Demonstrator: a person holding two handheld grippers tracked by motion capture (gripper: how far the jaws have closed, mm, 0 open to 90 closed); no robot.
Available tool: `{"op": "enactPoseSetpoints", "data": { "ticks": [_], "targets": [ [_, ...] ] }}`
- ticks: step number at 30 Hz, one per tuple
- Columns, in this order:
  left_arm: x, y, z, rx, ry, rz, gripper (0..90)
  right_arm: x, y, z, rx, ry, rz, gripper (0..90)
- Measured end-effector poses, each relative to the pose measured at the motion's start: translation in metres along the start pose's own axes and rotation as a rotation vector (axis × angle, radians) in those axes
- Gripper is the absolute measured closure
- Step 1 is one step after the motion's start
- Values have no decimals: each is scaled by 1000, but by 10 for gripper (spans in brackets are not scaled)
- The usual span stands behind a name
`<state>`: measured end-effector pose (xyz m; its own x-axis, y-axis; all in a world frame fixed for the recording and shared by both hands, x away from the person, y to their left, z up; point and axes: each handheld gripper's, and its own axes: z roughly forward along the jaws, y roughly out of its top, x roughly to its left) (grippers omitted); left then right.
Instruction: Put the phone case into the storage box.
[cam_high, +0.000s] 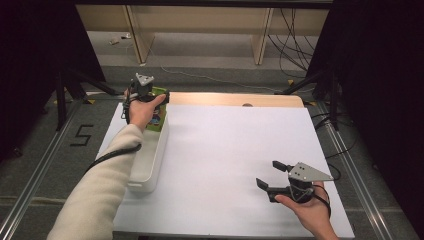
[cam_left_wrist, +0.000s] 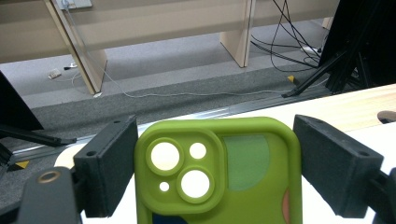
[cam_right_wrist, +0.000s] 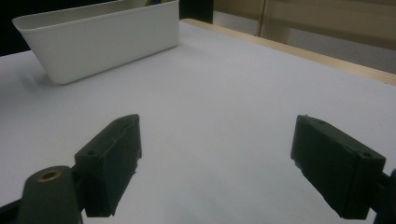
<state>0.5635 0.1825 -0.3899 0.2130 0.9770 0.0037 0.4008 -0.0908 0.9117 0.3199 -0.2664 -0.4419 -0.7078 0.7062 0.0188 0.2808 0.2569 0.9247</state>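
Note:
A green phone case (cam_left_wrist: 243, 163) with round camera cutouts stands upright between the jaws of my left gripper (cam_left_wrist: 215, 135). Both pads press on its side edges. From above, my left gripper (cam_high: 156, 100) is over the far end of the white bin (cam_high: 150, 167), with the green phone case (cam_high: 159, 92) partly hidden by the hand. My right gripper (cam_high: 269, 173) rests low over the white table (cam_high: 225, 145) at the near right. Its jaws are open. In its own view my right gripper (cam_right_wrist: 217, 130) has nothing between its jaws.
The long white bin (cam_right_wrist: 93, 37) lies along the table's left edge. A wooden strip (cam_high: 235, 99) runs along the far edge of the table. Beyond it are grey floor, cables and wooden furniture legs; dark curtains stand on both sides.

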Motion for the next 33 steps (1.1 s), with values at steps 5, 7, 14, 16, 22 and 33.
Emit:
{"op": "enactPoseSetpoints", "data": {
  "ticks": [5, 7, 14, 16, 22, 33],
  "targets": [
    [0, -1, 0, 2, 1, -2, 165, 0, 0, 0, 0, -1, 0, 173],
    [0, -1, 1, 4, 1, -2, 165, 0, 0, 0, 0, 1, 0, 173],
    [0, -2, 1, 6, -2, -3, 164, 0, 0, 0, 1, 1, 0, 173],
    [0, -2, 1, 5, -1, -2, 165, 0, 0, 0, 1, 0, 0, 173],
    [0, -4, 2, 11, 0, -2, 164, 0, 0, 0, 0, 1, 1, 173],
    [0, -6, 3, 17, 1, 1, 164, 0, 0, 0, 1, 1, 0, 173]
  ]
}}
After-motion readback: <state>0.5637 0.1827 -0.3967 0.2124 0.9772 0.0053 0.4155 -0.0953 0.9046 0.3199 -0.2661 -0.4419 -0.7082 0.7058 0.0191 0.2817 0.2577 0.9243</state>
